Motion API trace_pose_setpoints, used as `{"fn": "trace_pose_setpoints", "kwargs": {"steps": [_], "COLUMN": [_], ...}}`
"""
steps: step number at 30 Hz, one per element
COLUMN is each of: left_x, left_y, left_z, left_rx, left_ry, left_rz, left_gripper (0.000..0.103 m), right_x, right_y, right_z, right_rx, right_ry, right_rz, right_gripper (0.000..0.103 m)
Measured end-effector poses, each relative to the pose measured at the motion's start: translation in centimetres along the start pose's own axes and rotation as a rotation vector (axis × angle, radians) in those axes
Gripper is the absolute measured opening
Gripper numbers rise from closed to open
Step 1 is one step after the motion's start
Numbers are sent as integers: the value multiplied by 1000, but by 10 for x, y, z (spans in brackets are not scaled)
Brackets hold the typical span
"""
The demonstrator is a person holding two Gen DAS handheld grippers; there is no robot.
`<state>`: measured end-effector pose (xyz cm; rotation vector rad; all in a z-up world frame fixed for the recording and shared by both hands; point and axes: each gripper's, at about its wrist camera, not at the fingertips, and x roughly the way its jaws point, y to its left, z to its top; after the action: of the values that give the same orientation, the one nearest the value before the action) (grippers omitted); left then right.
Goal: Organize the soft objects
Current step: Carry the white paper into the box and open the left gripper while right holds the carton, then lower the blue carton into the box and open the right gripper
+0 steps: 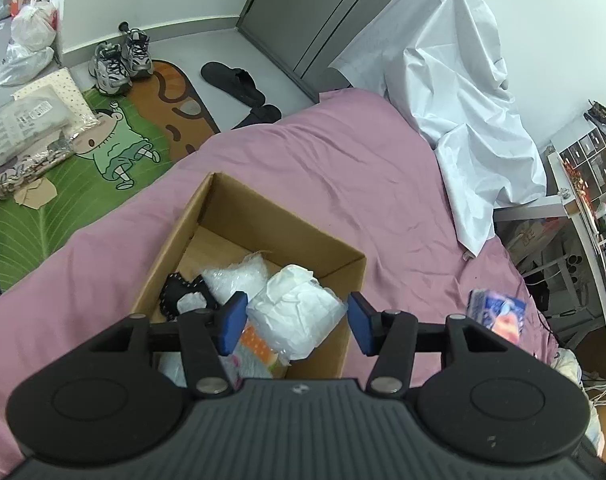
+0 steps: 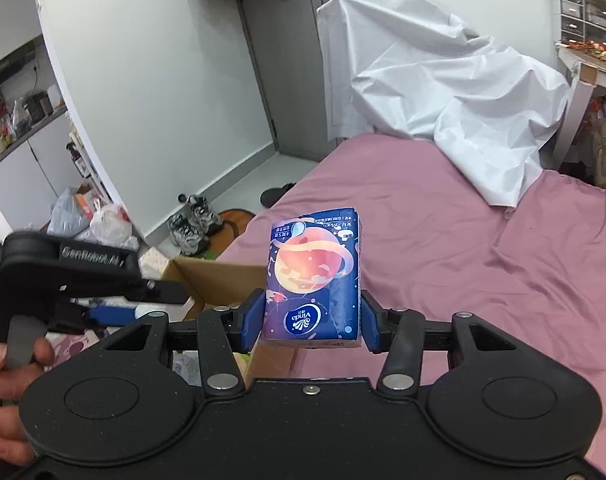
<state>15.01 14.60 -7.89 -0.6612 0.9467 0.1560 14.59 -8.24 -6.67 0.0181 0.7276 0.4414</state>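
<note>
**Tissue pack held in the right gripper, cardboard box waiting to its left**

Tissue pack (image 2: 312, 276), blue with a pink planet printed on it, stands upright between the blue pads (image 2: 251, 316) of your right gripper (image 2: 310, 320). Both pads press its sides, so the grasp looks firm, low on the pack. Squeeze no harder; the soft wrapper will buckle if you do.

Your left gripper (image 1: 295, 322) hangs over the near end of the cardboard box (image 1: 263, 216), its jaws parted with nothing between them. A white crumpled packet (image 1: 299, 312) shows in the gap, but it lies below in the box and the pads do not touch it. In the right wrist view that left gripper (image 2: 115, 314) sits at the left edge, held by your hand (image 2: 11, 364), right over the box's opening.

So, judging from this, the step is to carry the pack across and set it in the box. Draw the left gripper aside first, since it stands over the space you need. Bring the pack over the box wall, lower it into the free corner at the far end, and only then let go.

Inside the box lie the white packet, a clear plastic bag (image 1: 235, 276), a black fabric piece (image 1: 183, 292) and something orange-dotted (image 1: 255, 344). The box rests on a pink bedsheet (image 1: 343, 168). Farther off, a white cover (image 1: 455, 80) drapes the head of the bed.
</note>
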Motion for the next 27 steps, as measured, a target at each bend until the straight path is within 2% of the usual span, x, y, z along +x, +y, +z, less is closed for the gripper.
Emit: {"fn": "trace_pose_setpoints", "kwargs": {"steps": [4, 7, 8, 18, 27], "left_x": [6, 10, 10, -4, -31], "left_y": [1, 1, 3, 31, 47], "left_z": [6, 10, 10, 18, 21], "left_rx": [-9, -21, -23, -2, -9], "left_ry": [-4, 1, -3, -27, -54], "left_rz": [-68, -118, -122, -61, -36], "left_gripper": [57, 70, 72, 73, 77], "right_x": [10, 17, 19, 29, 24], "right_y": [6, 9, 10, 31, 58], "right_z": [-1, -3, -3, -9, -18], "right_rx": [-16, -24, -27, -62, -132], "right_ry": [23, 41, 46, 89, 132], "right_rz": [-3, 0, 0, 18, 38], "right_gripper": [48, 48, 48, 48, 50]}}
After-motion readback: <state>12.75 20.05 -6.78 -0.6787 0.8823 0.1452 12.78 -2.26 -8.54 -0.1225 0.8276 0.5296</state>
